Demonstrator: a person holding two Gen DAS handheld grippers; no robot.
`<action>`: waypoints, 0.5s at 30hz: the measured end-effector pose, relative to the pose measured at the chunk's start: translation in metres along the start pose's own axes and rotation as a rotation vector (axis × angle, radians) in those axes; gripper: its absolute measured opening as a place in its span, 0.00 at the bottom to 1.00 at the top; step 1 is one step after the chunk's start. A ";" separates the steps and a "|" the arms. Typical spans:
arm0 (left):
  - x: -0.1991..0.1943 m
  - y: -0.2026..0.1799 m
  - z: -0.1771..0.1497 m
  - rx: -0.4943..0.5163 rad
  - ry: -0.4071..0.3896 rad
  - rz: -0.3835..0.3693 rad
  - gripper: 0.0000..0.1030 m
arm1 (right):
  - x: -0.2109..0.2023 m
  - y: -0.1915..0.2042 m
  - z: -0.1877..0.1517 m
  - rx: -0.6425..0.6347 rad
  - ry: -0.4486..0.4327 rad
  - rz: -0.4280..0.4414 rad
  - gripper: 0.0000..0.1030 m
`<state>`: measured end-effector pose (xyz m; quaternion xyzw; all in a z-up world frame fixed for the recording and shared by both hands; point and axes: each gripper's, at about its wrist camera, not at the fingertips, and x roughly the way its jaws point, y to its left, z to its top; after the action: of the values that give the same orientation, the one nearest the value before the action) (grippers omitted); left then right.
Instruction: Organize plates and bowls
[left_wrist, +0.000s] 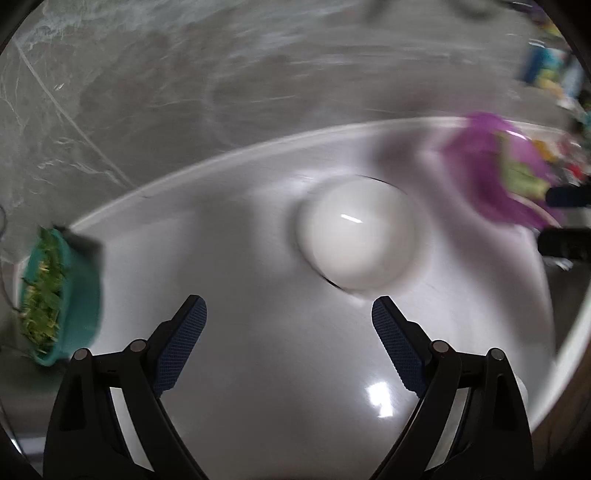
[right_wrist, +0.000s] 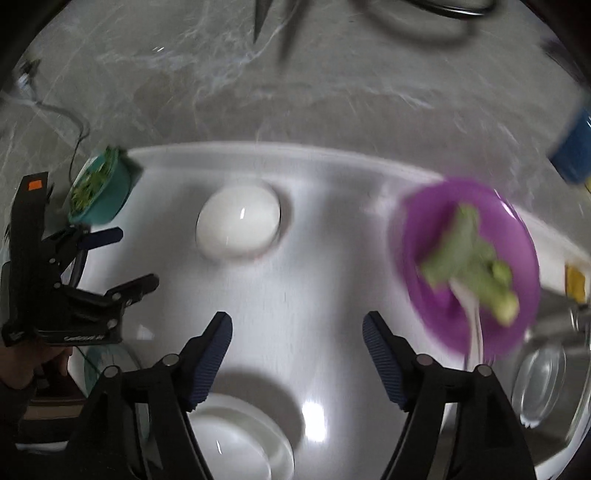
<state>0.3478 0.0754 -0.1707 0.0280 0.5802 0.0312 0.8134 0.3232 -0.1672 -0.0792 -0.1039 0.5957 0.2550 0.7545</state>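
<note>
**A:** Both hands are free over the round white table (right_wrist: 332, 236). What's the sensible next pick?

**B:** I'd go for the overturned white dome-shaped bowl (left_wrist: 356, 234), sitting bottom-up near the middle of the table. A smooth dome gives my pads nothing to bite, so I'd come down low, catch its rim where it meets the table, and tip it before lifting. Then it can nest with the shallow white bowl (right_wrist: 240, 439) at the near edge.

**A:** And the ones with food?

**B:** The teal plastic bowl of chopped greens (right_wrist: 105, 194) is at the far left edge; the purple plastic bowl holding a broccoli piece (right_wrist: 469, 266) and what looks like a white utensil is on the right. The blur is heavy, so I can't vouch for the utensil. Keep both level and pinch the rim, not the contents. A clear glass dish (right_wrist: 539, 384) sits off to the right.

**A:** Your grippers?

**B:** My left hand-held gripper (left_wrist: 289, 314) is spread wide, nothing between its blue pads, touching nothing. My right hand-held gripper (right_wrist: 297, 328) is also well open and empty, hanging above bare table.
</note>
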 end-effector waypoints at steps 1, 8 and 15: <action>0.007 0.005 0.007 -0.025 0.009 -0.003 0.89 | 0.013 0.001 0.016 0.004 0.016 -0.011 0.73; 0.062 0.010 0.026 -0.079 0.105 -0.006 0.89 | 0.100 0.006 0.062 0.019 0.138 -0.020 0.71; 0.097 0.015 0.032 -0.117 0.151 0.003 0.88 | 0.145 0.003 0.067 0.041 0.194 -0.029 0.66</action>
<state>0.4095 0.0977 -0.2500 -0.0212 0.6369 0.0685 0.7676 0.4015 -0.0956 -0.1985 -0.1214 0.6695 0.2208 0.6988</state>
